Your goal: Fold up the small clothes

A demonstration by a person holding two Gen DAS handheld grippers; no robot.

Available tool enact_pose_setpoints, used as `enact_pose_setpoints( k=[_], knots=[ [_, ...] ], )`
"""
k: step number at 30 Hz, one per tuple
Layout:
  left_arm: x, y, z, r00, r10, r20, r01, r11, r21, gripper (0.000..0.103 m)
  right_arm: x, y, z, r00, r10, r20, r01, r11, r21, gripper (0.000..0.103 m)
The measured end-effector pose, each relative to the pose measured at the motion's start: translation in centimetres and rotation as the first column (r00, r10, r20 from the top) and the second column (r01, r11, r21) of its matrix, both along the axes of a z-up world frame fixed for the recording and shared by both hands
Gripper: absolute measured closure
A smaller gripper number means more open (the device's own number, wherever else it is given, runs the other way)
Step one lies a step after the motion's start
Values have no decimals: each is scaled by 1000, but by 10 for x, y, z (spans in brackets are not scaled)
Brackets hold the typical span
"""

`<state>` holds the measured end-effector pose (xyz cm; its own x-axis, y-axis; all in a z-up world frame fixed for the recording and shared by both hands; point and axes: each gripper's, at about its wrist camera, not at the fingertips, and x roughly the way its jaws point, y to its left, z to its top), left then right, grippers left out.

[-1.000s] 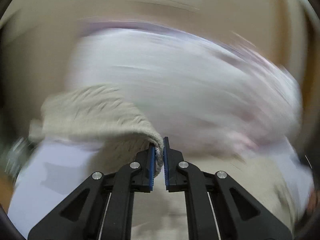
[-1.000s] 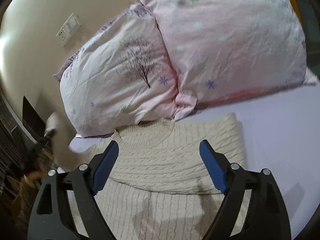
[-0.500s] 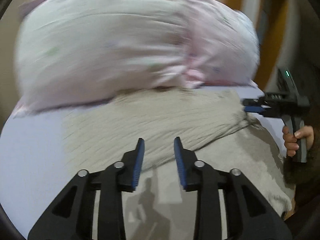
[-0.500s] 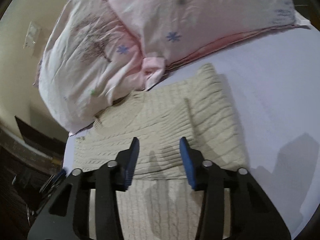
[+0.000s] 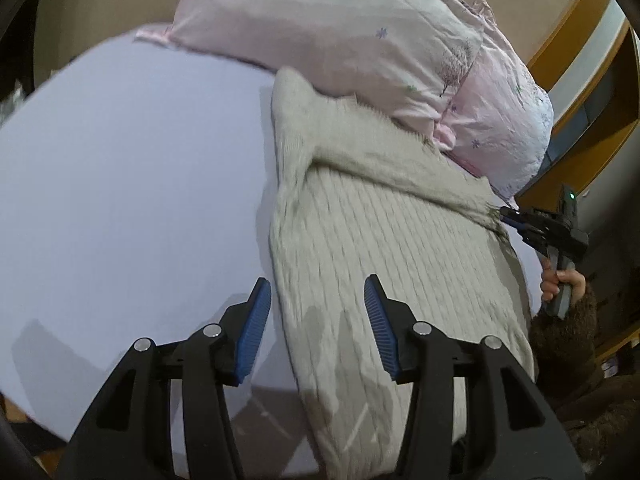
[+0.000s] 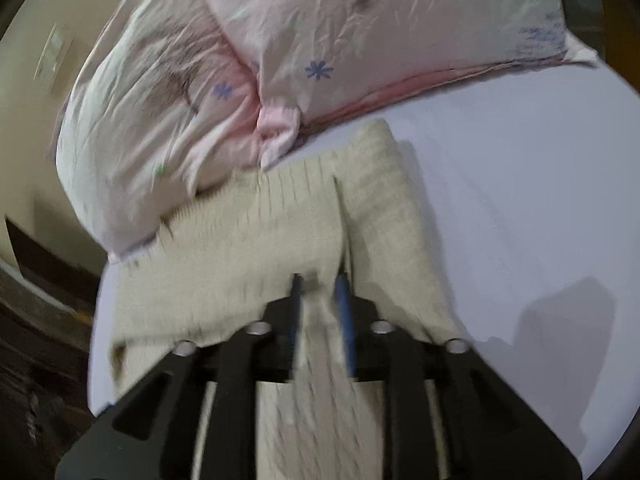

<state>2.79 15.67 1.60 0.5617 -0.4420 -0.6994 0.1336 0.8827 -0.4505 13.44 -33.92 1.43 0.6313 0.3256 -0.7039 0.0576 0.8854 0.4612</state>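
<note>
A cream cable-knit sweater (image 5: 384, 240) lies on the lavender bed sheet (image 5: 132, 184) with a sleeve folded across its chest. My left gripper (image 5: 316, 320) is open and empty, just above the sweater's left edge. My right gripper (image 6: 320, 308) has its jaws nearly closed, pinching a fold of the sweater (image 6: 256, 248) near the folded sleeve's end. That view is blurred. The right gripper also shows in the left wrist view (image 5: 508, 216) at the sweater's right edge, held by a hand.
Two pink flowered pillows (image 5: 360, 40) lie along the sweater's top edge and overlap its collar; they show in the right wrist view (image 6: 280, 60) too. A beige wall (image 6: 36, 20) with a switch plate stands behind. The bed's edge drops to a dark floor (image 6: 36, 360).
My left gripper let go of the sleeve, opened wide and swung to the sweater's left edge. My right gripper closed from wide open and came down onto the sweater.
</note>
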Motion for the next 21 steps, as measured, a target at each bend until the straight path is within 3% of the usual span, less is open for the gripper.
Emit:
enact_pose_setpoints(
  k=[1, 2, 6, 10, 15, 21],
  knots=[
    [-6, 0, -4, 1000, -3, -9, 2, 1000, -17, 54, -16, -3, 1, 1000, 10, -1, -10, 1000, -8, 48],
    [-11, 0, -6, 1000, -7, -17, 7, 999, -34, 54, -31, -7, 1, 1000, 9, -1, -9, 1000, -15, 44],
    [-31, -2, -11, 1000, -24, -17, 22, 993, -115, 54, -89, -35, -11, 999, -36, -39, 35, 999, -33, 43],
    [-57, -4, -16, 999, -53, -9, 49, 975, -216, 54, -137, -52, -38, 995, -1, -100, 7, 998, 59, 49],
    [-88, -7, -23, 998, -67, -17, 59, 949, -309, 59, -191, -43, -57, 985, 163, -55, -143, 954, 265, 55],
    [-109, -16, -38, 995, -84, -62, 55, 930, -364, 61, -214, -31, -66, 964, 262, -38, -233, 908, 347, 60]
  ],
)
